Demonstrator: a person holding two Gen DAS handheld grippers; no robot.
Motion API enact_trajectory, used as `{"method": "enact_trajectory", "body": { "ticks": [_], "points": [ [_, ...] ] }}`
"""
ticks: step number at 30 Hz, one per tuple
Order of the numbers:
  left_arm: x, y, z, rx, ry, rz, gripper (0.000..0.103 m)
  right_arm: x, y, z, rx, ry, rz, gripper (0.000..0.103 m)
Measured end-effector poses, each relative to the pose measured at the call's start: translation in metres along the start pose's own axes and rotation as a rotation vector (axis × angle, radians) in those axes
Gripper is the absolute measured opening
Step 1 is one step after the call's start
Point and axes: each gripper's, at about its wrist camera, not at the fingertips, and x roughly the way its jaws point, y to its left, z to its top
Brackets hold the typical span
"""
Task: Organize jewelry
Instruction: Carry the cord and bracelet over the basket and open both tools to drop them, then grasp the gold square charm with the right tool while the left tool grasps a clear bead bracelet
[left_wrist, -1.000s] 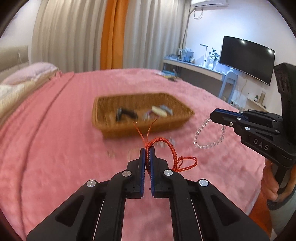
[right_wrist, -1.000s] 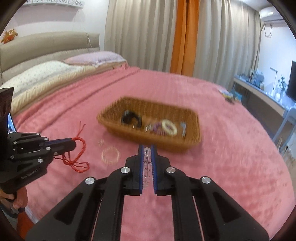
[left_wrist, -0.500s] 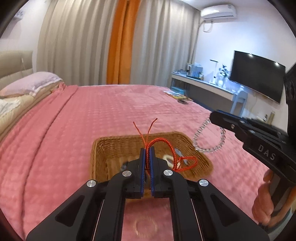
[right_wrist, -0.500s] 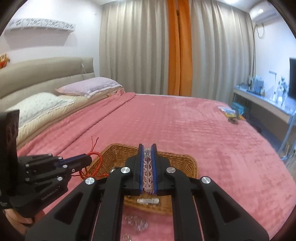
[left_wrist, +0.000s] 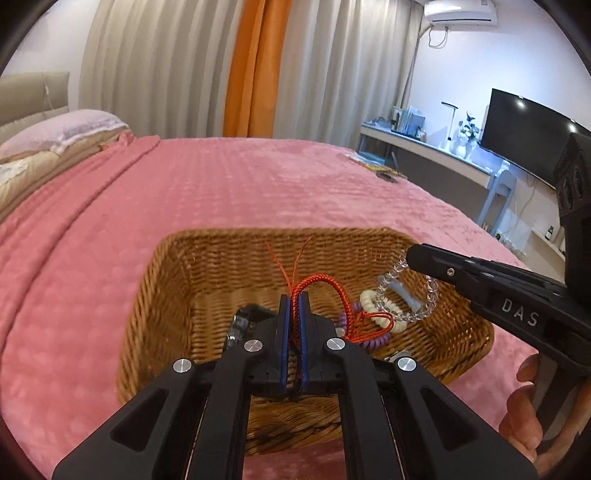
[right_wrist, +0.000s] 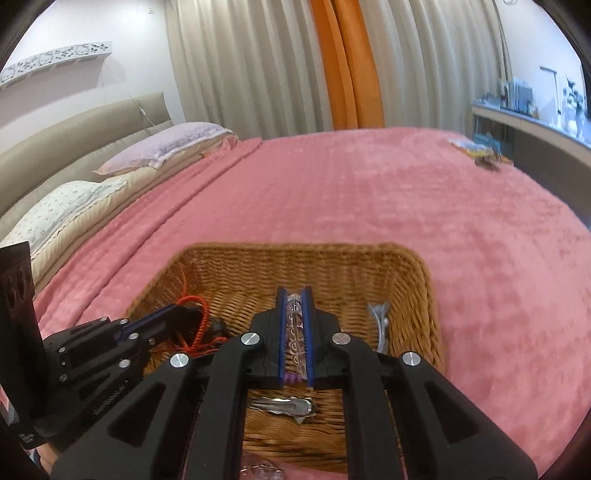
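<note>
Left gripper (left_wrist: 294, 301) clamping red cord bracelet (left_wrist: 325, 291) above wicker basket (left_wrist: 177, 280), right gripper (left_wrist: 415, 254) dangling clear bead bracelet (left_wrist: 424, 312)

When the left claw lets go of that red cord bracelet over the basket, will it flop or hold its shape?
The red cord bracelet likely flops: its loop sags beside the left claw. Probably light, thin cord. Loose tails may snag the wicker basket.
</note>
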Motion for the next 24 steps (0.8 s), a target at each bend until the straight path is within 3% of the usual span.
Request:
{"method": "enact_trajectory", "body": {
  "ticks": [6, 8, 10, 13, 16, 24],
  "points": [
    [0.004, -0.003, -0.005, 0.017, 0.019, -0.011, 0.003, 0.011, -0.013, -0.004, 0.058, 0.043, 0.021, 0.007],
    [0.002, -0.003, -0.006, 0.019, 0.019, -0.017, 0.012, 0.013, -0.017, -0.005, 0.073, 0.051, 0.029, 0.008],
    [-0.002, -0.002, -0.007, 0.014, 0.007, -0.015, 0.032, 0.012, -0.021, -0.006, 0.088, 0.053, 0.025, 0.018],
    [-0.014, -0.001, -0.006, -0.006, -0.021, -0.022, 0.038, 0.005, -0.025, -0.005, 0.104, 0.036, 0.023, 0.039],
    [-0.034, 0.001, -0.003, -0.023, -0.056, -0.037, 0.043, -0.011, -0.022, -0.005, 0.093, 0.003, 0.025, 0.039],
    [-0.109, 0.004, 0.0, -0.066, -0.151, -0.089, 0.043, -0.078, 0.01, -0.011, 0.036, -0.067, 0.063, 0.039]
  ]
}}
